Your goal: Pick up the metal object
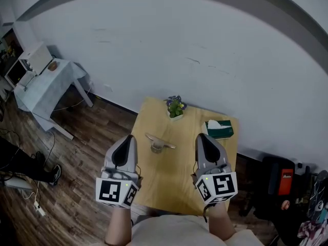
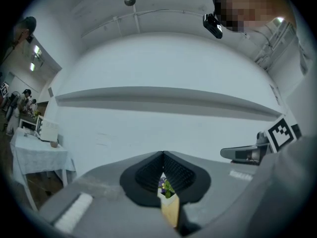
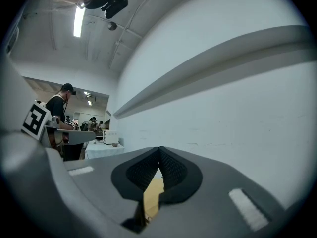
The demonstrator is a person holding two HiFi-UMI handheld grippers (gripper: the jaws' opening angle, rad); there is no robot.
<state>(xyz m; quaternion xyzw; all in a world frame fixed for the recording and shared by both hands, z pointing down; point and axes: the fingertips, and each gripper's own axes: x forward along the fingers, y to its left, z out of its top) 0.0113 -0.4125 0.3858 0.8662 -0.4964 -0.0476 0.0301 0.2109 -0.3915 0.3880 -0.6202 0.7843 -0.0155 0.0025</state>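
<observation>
We cannot make out the shape of the metal object (image 1: 160,142), which is small at the centre of the worktop (image 1: 169,176). The forearms (image 1: 119,224) run off the head view at 6 o'clock. Closed fingers (image 2: 147,175) of the left gripper (image 2: 163,155) hide all but a sliver of the plant (image 2: 166,186). Fingers (image 3: 174,171) of the right gripper (image 3: 159,149) leave only a worktop strip at 6 o'clock.

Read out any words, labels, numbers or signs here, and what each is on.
No legible text.
On the red object far right: white label, too small to read.
On the green tissue box: nothing readable.
On the left gripper and right gripper: square coded markers, no letters.
</observation>
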